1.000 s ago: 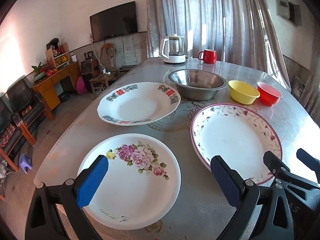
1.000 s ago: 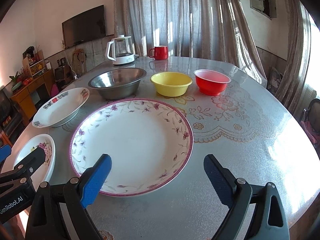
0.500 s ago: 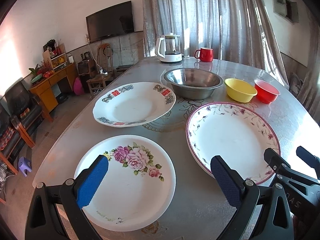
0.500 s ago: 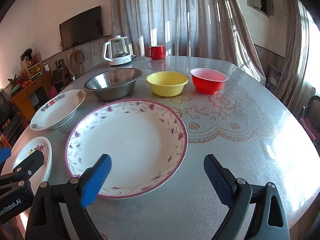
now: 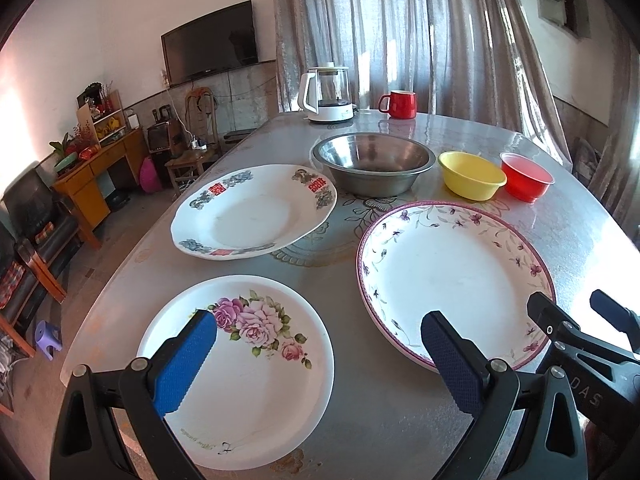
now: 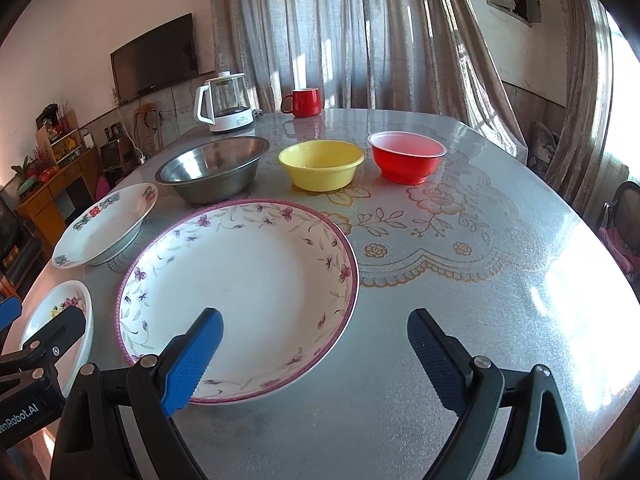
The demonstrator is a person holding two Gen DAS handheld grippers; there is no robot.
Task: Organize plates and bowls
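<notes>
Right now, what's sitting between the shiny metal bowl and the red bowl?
The yellow bowl sits between the metal bowl and the red bowl, touching neither. The right wrist view shows it best.

Both tongs, left (image 5: 320,354) and right (image 6: 316,354), gape empty.

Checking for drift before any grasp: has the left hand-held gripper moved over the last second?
Yes, slightly. In the left wrist view the rose plate and kettle have slid leftward, so the left hand-held gripper has shifted or turned right.
</notes>
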